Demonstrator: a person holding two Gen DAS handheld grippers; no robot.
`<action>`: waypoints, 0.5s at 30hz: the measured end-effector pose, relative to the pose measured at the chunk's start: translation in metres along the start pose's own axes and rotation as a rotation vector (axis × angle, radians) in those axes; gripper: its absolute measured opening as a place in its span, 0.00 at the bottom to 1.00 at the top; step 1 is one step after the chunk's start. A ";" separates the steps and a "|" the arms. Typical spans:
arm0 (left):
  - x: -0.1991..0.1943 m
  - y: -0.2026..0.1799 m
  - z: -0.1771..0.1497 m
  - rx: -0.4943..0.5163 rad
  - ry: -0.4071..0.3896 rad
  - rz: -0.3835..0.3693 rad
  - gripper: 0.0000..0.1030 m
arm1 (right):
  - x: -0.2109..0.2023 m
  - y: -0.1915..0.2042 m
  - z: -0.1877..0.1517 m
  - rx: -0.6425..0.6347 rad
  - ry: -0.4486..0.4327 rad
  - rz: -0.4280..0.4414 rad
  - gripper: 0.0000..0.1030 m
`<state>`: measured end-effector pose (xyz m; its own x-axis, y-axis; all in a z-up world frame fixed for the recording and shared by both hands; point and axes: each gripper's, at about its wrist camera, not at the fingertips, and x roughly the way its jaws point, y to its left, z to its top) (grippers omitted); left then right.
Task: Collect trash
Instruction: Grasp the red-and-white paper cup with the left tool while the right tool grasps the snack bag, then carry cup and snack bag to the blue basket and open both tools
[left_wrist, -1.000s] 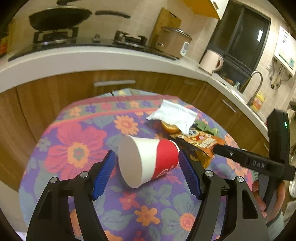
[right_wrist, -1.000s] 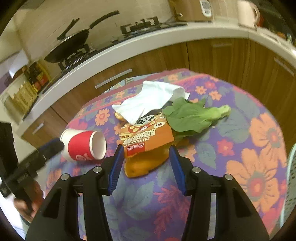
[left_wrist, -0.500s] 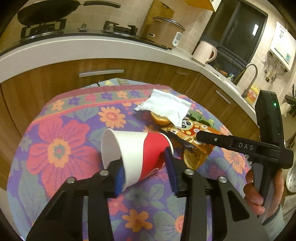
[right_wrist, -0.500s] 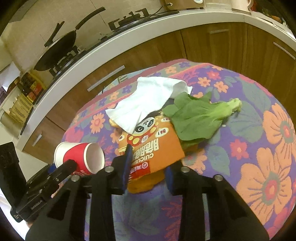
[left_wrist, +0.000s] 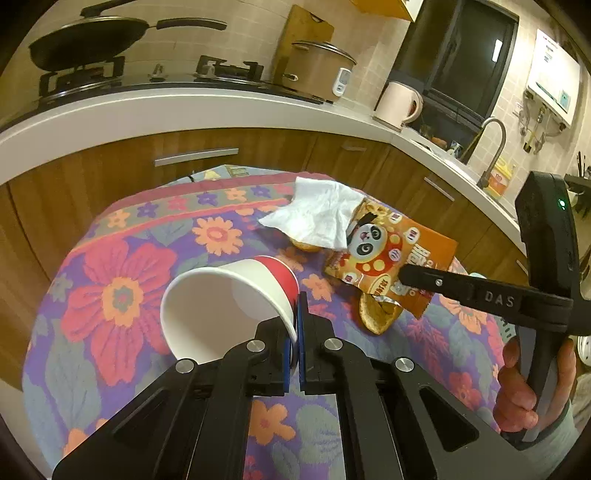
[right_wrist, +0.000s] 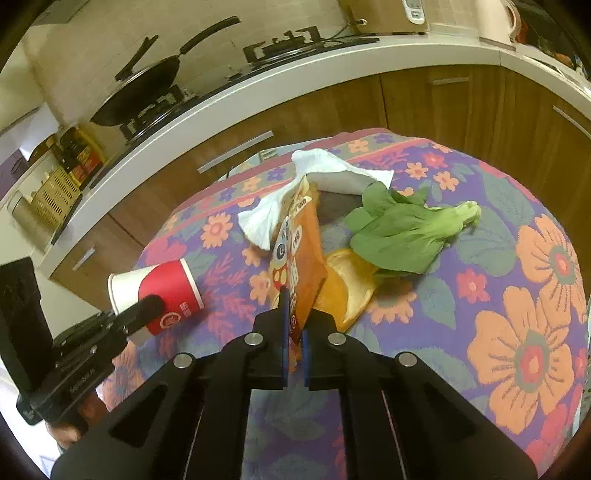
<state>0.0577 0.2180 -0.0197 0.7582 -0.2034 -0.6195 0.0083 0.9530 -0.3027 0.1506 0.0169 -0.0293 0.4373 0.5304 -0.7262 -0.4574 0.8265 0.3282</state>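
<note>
A red and white paper cup (left_wrist: 229, 306) lies on its side on the floral tablecloth (left_wrist: 122, 295), its mouth facing me. My left gripper (left_wrist: 297, 306) is shut on the cup's side wall at the rim, one pad inside and one outside. In the right wrist view the cup (right_wrist: 159, 288) sits at the left with the left gripper (right_wrist: 151, 302) on it. My right gripper (right_wrist: 294, 317) is shut on the orange panda snack bag (right_wrist: 299, 251), whose near edge is raised. The right gripper (left_wrist: 402, 275) also shows in the left wrist view, pinching the snack bag (left_wrist: 388, 254).
A white tissue (right_wrist: 332, 173) drapes over the bag's far end. A green leafy vegetable (right_wrist: 402, 229) and orange peel (right_wrist: 347, 288) lie right of the bag. Behind the table runs a wooden counter (left_wrist: 192, 110) with a pan, a rice cooker, a kettle and a sink tap.
Both grippers have gone from open to shut. The left one pinched the cup's wall at the rim; the right one pinched the snack bag and tipped it up on edge.
</note>
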 end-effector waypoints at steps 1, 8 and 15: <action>-0.002 0.000 -0.001 -0.001 -0.004 0.000 0.01 | -0.002 0.001 -0.002 -0.005 -0.001 0.004 0.01; -0.015 -0.003 -0.006 0.000 -0.027 -0.004 0.01 | -0.020 0.005 -0.015 -0.025 -0.028 -0.011 0.01; -0.024 -0.005 -0.009 0.007 -0.045 -0.010 0.01 | -0.047 -0.008 -0.024 0.008 -0.082 -0.015 0.01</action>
<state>0.0341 0.2162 -0.0101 0.7866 -0.2031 -0.5830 0.0206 0.9524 -0.3040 0.1149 -0.0190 -0.0117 0.5065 0.5311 -0.6793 -0.4444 0.8359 0.3222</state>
